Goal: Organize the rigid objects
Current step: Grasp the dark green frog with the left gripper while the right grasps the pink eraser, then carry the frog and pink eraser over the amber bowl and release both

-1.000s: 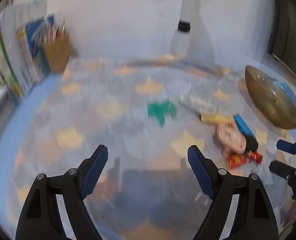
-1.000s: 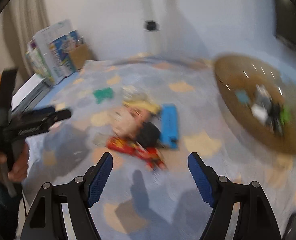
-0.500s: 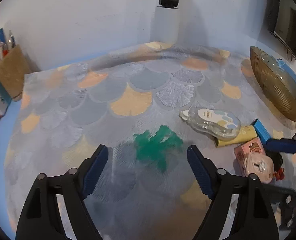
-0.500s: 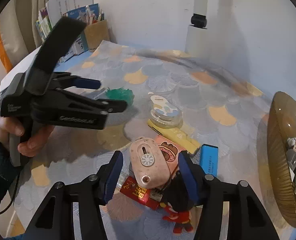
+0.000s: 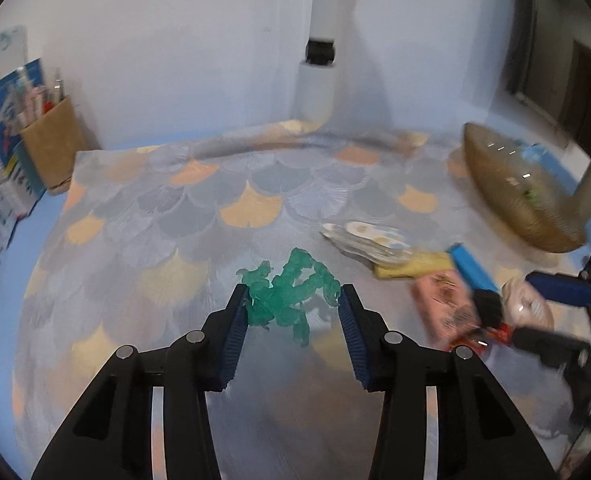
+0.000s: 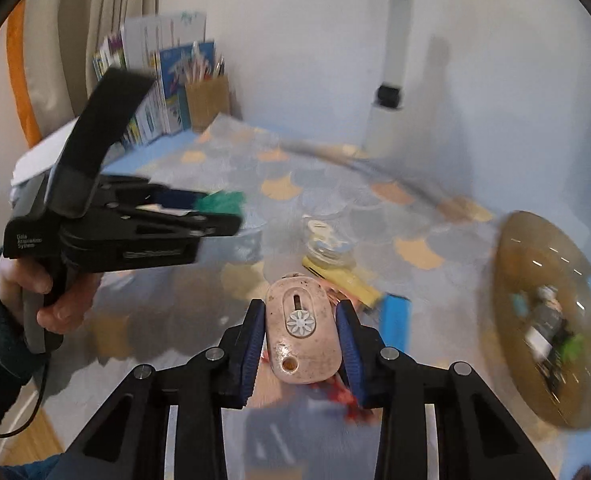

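Note:
A green plastic toy figure [image 5: 291,292] lies between the blue pads of my left gripper [image 5: 293,300]. Its jaws are closing and both pads touch the toy's sides. The right wrist view shows the same gripper [image 6: 223,208] with the blurred green toy [image 6: 221,200] at its tips. My right gripper [image 6: 301,312] has its jaws closing on a pink oval case [image 6: 301,340] with a white flower dial, and the pads press its two sides. In the left wrist view that gripper [image 5: 535,312] is blurred at the right edge. A golden bowl [image 6: 515,248] with small items stands at the right.
On the scale-patterned cloth lie a clear tape dispenser [image 5: 367,238], a yellow piece [image 5: 415,268], a blue bar [image 5: 471,266], a pink packet [image 5: 439,308] and a red packet [image 5: 491,334]. A pen holder [image 5: 53,140] and books stand back left. A white post [image 5: 319,80] rises behind. A hand [image 6: 51,300] grips the left tool.
Both pairs of jaws have narrowed. The left gripper came forward over the green toy and took it between its pads. The right gripper closed on the pink case.

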### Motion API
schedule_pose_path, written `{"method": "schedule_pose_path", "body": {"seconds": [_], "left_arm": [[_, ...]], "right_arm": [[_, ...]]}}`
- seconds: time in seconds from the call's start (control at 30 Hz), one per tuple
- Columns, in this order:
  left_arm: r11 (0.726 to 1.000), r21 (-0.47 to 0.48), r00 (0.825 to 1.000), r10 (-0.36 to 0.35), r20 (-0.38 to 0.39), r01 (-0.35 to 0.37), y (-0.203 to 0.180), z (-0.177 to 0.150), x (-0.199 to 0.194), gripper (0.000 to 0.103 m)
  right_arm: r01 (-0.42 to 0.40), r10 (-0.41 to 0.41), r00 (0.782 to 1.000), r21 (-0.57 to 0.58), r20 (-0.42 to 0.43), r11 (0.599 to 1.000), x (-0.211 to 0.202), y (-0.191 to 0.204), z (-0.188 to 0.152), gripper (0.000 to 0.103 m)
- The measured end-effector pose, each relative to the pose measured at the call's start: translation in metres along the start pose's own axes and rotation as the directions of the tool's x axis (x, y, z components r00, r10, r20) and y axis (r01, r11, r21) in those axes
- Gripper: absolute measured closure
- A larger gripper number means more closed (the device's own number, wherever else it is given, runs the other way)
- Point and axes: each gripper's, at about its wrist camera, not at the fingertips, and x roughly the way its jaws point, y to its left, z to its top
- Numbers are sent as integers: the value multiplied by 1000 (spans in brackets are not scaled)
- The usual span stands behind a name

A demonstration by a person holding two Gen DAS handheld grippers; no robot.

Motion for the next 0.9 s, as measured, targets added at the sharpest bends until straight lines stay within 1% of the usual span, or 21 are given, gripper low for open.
{"method": "schedule_pose_path", "body": {"seconds": [0.07,0.13,0.27,0.33,0.5,0.57,0.63,0.73,0.9], "left_arm": [[1000,-17,1000,-10,13,10,-8,-14,-16,61],[999,-27,1000,-17,17,17,-17,-27,-23,61],[999,-44,1000,5,-5,-5,-32,-52,-21,61],[998,-54,1000,11,-11,-12,-37,-59,-18,61],[997,-50,999,52,-8,-53,-41,-66,-16,61],[997,-50,999,52,-1,-52,-41,-67,-17,61],[997,-47,998,55,-17,-56,-41,-67,-14,61],[998,-38,999,52,-16,-53,-43,-67,-13,61],[998,-31,998,60,-11,-60,-45,-68,-14,61]], "right_arm": [[10,-10,1000,6,2,1000,-19,-4,-16,68],[27,-26,999,21,-19,999,-32,-11,-40,68],[20,-11,996,104,-89,994,-34,-29,-83,68],[24,-12,995,114,-104,993,-30,-33,-97,68],[21,-9,993,102,-118,995,-28,-32,-112,68],[18,-5,992,104,-123,994,-27,-32,-116,68],[17,-2,991,113,-131,993,-24,-30,-119,67],[15,1,992,127,-129,992,-26,-30,-123,60],[28,-12,993,131,-120,991,-29,-27,-126,56]]}}
